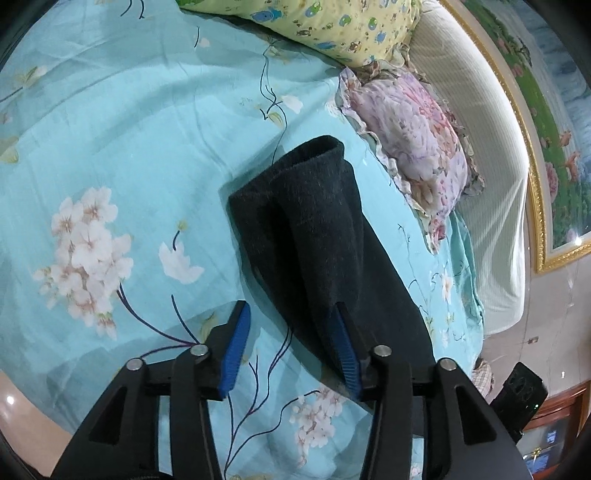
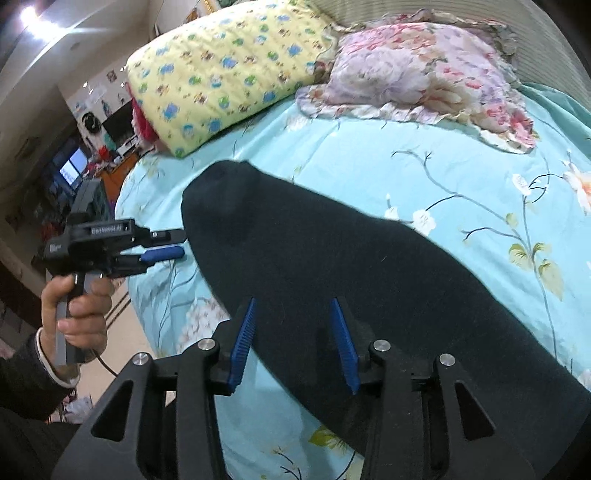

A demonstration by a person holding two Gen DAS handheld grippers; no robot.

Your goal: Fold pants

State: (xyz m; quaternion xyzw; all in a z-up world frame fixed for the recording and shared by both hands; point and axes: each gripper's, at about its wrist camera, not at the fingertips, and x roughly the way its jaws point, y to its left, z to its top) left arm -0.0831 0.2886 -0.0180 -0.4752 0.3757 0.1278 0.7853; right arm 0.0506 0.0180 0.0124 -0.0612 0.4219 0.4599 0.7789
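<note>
Pants (image 1: 314,236) lay folded on bedsheet (image 1: 129,129); left gripper (image 1: 291,350) and right gripper (image 2: 295,343) both released, fold apparently set.

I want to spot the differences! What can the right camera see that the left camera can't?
Only the right wrist view shows the person's hand holding the left hand-held gripper, open beside the pants, plus a room with lit screens behind it.

Only the left wrist view shows the gold picture frame on the wall and the pants' folded layers.

Both show the dark pants lying on the blue flowered sheet, the yellow pillow, the pink flowered pillow, and open blue fingers with no cloth pinched.
</note>
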